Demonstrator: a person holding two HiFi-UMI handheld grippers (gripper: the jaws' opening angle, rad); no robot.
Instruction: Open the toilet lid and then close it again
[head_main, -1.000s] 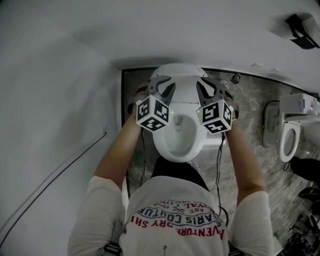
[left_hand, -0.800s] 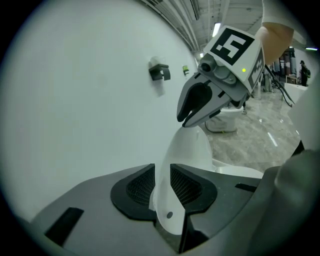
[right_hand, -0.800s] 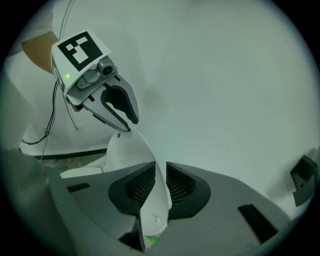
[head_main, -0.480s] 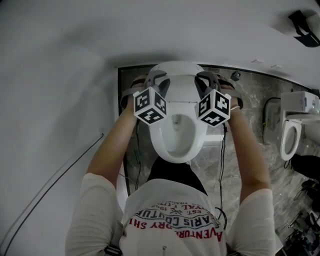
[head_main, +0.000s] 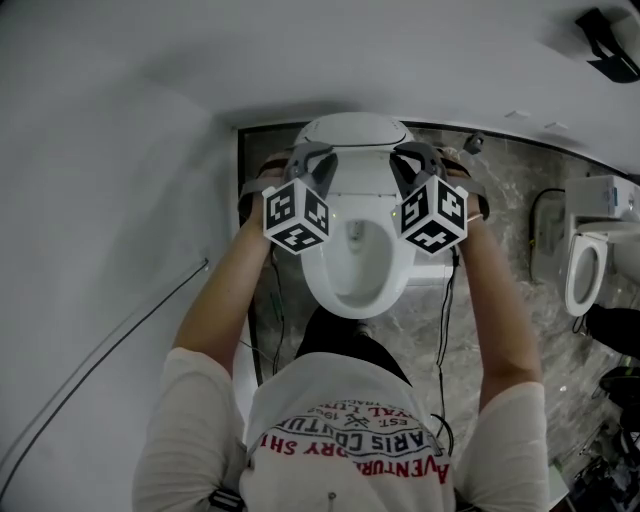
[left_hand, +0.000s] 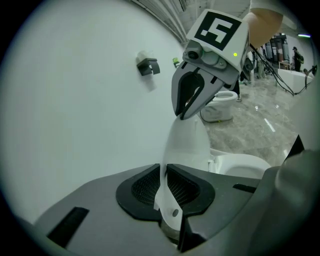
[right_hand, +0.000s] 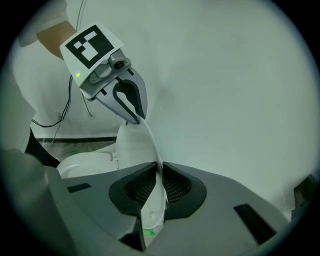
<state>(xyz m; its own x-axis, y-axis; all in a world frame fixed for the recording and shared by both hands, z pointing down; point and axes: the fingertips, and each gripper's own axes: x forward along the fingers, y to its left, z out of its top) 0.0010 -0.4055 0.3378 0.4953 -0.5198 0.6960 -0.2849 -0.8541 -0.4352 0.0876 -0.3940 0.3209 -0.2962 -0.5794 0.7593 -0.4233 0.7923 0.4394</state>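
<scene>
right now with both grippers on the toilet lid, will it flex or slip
Probably stiff: the toilet lid holds its curve between the left gripper, whose jaws have just been closing on its edge, and the right gripper. Its glossy thin rim may be slippery. Raised, it would likely fall shut if released.

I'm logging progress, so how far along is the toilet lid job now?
Opening looks done: the toilet lid stands raised, bowl exposed. In hand: left claw and right claw each clamp a lid edge; the left one's jaws have just been closing on it. Still to do: lowering the lid shut and releasing.
</scene>
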